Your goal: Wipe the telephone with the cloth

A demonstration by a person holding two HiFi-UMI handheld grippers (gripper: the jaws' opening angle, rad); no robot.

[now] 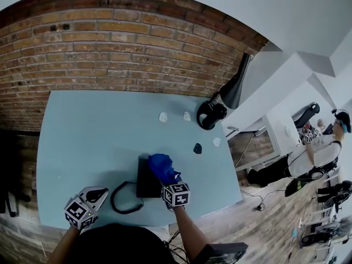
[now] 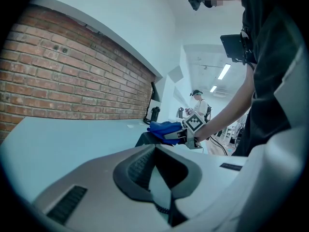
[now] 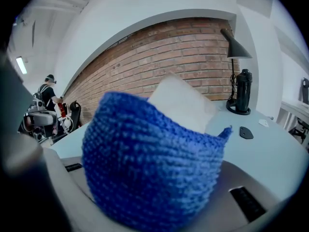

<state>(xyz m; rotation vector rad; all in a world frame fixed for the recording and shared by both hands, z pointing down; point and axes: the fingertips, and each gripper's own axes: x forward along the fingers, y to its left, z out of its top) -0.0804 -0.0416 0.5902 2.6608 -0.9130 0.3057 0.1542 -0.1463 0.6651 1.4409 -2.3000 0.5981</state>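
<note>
Now the right claw [image 1: 166, 179] clamps the cloth [image 1: 160, 166] on the phone [image 1: 146, 187], while the left claw [image 1: 98, 193] is closed and empty

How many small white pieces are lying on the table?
3 white pieces: two side by side toward the far edge, one near the right edge. Others may be hidden.

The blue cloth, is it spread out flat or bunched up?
Bunched up: the cloth is a rounded wad clamped in the right gripper, over the black telephone.
</note>
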